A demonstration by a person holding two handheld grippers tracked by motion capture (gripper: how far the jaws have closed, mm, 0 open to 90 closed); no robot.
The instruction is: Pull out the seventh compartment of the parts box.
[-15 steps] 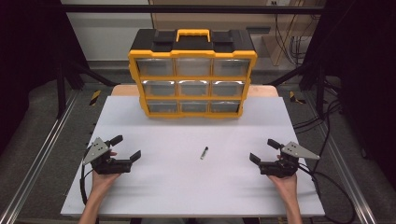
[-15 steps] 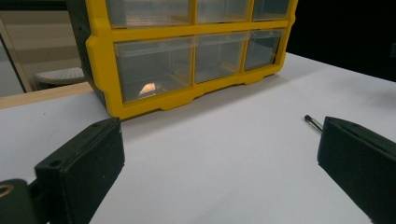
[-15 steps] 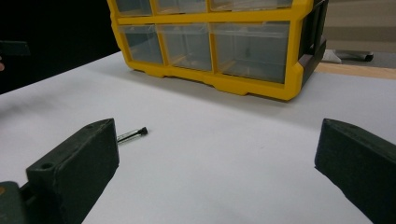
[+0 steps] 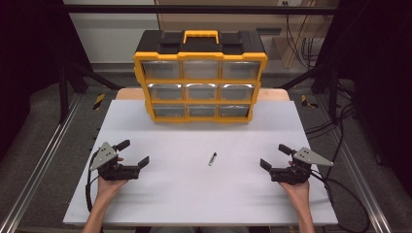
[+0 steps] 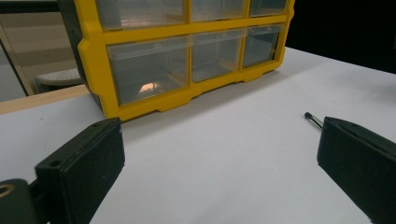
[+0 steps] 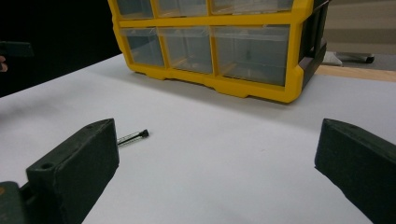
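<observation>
A small dark screw (image 4: 212, 159) lies on the white tabletop (image 4: 194, 194) between the two hands. My left gripper (image 4: 133, 153) rests low at the left, jaws wide open with nothing between them. In the left gripper view the screw (image 5: 313, 120) peeks out beside the right jaw. My right gripper (image 4: 276, 156) mirrors it at the right, also open and empty. The right gripper view has the screw (image 6: 133, 136) just past its left jaw. A yellow and black drawer cabinet (image 4: 200, 77) with clear drawers stands at the back.
The cabinet (image 5: 187, 51) (image 6: 219, 42) has three rows of shut clear drawers. Metal frame rails (image 4: 39, 160) run along both sides of the table, and cables (image 4: 340, 194) trail off the right edge. Open white surface lies all around the screw.
</observation>
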